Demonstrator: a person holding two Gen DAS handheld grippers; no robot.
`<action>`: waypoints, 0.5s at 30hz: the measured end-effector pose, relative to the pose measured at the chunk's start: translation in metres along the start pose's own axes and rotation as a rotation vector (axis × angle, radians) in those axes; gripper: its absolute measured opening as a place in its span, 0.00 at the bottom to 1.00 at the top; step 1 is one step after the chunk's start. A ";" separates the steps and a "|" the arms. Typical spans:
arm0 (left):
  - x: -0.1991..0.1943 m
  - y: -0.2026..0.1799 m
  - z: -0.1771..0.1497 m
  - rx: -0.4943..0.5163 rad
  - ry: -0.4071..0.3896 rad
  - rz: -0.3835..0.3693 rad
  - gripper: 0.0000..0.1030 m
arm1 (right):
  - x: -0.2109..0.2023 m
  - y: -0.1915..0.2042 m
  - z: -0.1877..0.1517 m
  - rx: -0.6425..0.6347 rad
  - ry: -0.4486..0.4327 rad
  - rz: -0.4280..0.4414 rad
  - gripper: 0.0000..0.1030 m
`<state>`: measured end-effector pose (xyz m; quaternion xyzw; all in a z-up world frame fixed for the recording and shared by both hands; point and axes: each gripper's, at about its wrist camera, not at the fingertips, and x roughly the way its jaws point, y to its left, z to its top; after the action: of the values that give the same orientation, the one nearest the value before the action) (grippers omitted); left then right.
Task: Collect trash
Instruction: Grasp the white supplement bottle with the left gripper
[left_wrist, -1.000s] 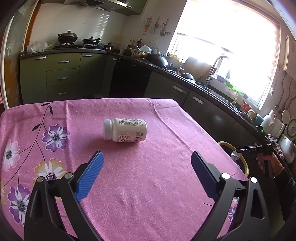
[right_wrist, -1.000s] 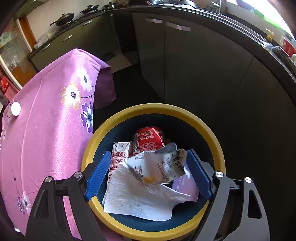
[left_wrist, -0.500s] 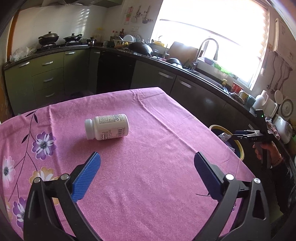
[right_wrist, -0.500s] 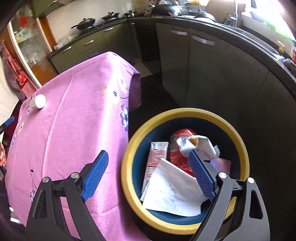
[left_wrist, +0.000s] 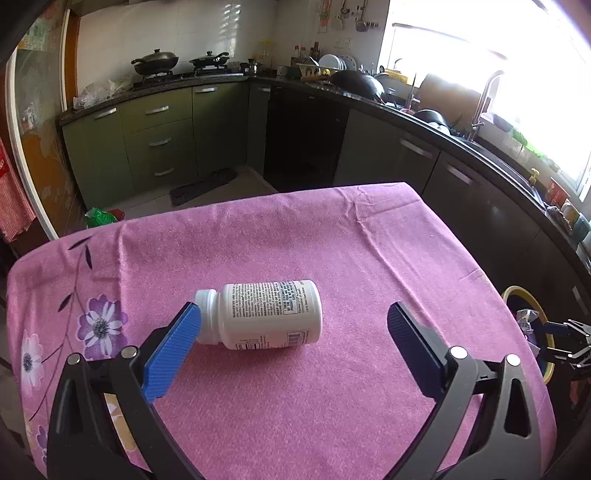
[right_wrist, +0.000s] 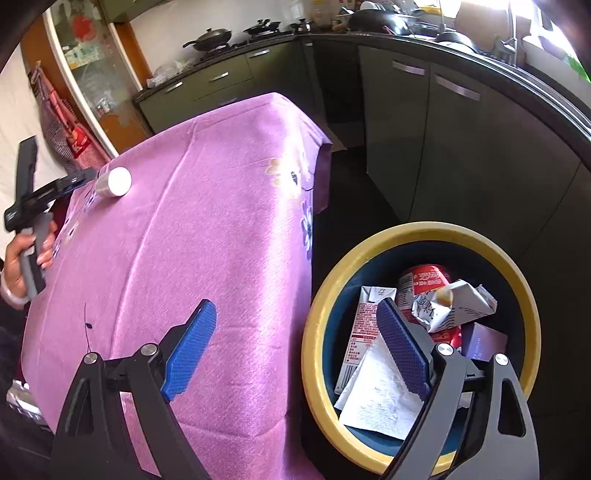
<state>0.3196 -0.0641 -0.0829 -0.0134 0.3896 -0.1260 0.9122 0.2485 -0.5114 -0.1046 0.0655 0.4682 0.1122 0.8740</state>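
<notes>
A white pill bottle (left_wrist: 266, 314) lies on its side on the pink floral tablecloth (left_wrist: 332, 398), cap to the left. My left gripper (left_wrist: 293, 308) stands open around it; the left blue pad (left_wrist: 173, 350) is by the cap and the right pad is well clear. The bottle (right_wrist: 112, 182) and left gripper (right_wrist: 26, 199), held by a hand, also show in the right wrist view. My right gripper (right_wrist: 295, 306) is open and empty over the table edge beside the yellow-rimmed bin (right_wrist: 417, 230). In the bin lie a crumpled wrapper (right_wrist: 458, 306), a red can, a carton and white paper.
The bin (left_wrist: 517, 291) stands on the dark floor off the table's right side, with my right gripper (left_wrist: 565, 332) near it. Green kitchen cabinets (left_wrist: 159, 147) and a dark counter (right_wrist: 480, 55) run behind and to the right. A green bag (left_wrist: 98, 216) lies on the floor.
The left gripper has come forward so the bottle now lies between its fingers. The crumpled wrapper left the right gripper and dropped into the bin; that gripper swung left toward the table.
</notes>
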 end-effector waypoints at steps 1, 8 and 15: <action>0.005 0.002 0.001 -0.004 0.013 -0.007 0.93 | 0.000 0.001 -0.001 -0.005 0.002 0.004 0.85; 0.024 0.002 0.002 0.058 0.049 0.035 0.93 | 0.005 0.003 -0.006 -0.009 -0.003 0.036 0.85; 0.031 0.005 0.008 0.095 0.051 0.095 0.93 | 0.014 0.008 -0.005 -0.020 0.016 0.052 0.85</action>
<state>0.3470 -0.0669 -0.1003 0.0518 0.4064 -0.1010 0.9066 0.2510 -0.5005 -0.1165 0.0679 0.4722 0.1403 0.8676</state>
